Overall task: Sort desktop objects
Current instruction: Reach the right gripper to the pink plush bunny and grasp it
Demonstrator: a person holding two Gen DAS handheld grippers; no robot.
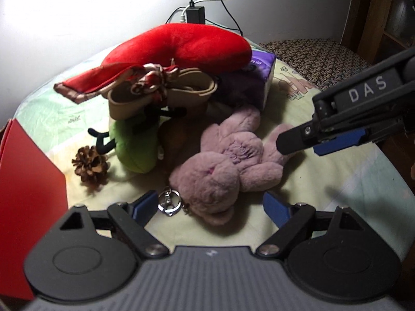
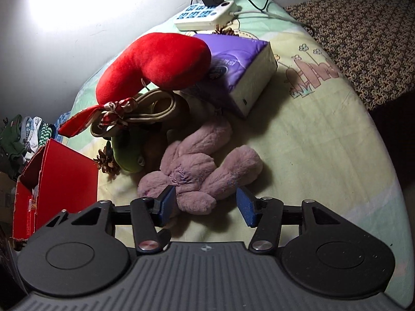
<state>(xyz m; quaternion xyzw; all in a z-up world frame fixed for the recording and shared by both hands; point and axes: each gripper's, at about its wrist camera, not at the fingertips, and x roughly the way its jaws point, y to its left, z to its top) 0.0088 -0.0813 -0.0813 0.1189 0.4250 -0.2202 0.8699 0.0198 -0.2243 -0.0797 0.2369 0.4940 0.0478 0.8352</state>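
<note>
- Left wrist view: the left tool [image 1: 211, 204] hangs open and empty, its blue pads either side of the head of the soft mauve plush rabbit [image 1: 225, 163], which lies flat on the pale green printed cloth of the table [image 1: 324, 181]. A metal key ring [image 1: 169, 202] sits just beside the left pad.
- Same view: the right tool [image 1: 298, 143] reaches in from the right, its black tip at the rabbit's far limb; whether it touches is unclear.
- Behind, a red heart-shaped plush cushion [image 1: 181, 46] tops a heap with a beige shoe [image 1: 160, 96], a green plush toy [image 1: 137, 147] and a brown pine cone [image 1: 90, 164].
- Right wrist view: the right tool [image 2: 205, 206] is open and empty, straddling the rabbit's [image 2: 197, 171] near limbs. A red cardboard box [image 2: 64, 178] stands near left.
- Likely step: grasp the rabbit. Settle low, centre the pads on the thick body rather than a floppy limb, and close firmly so the fur does not slip.
</note>
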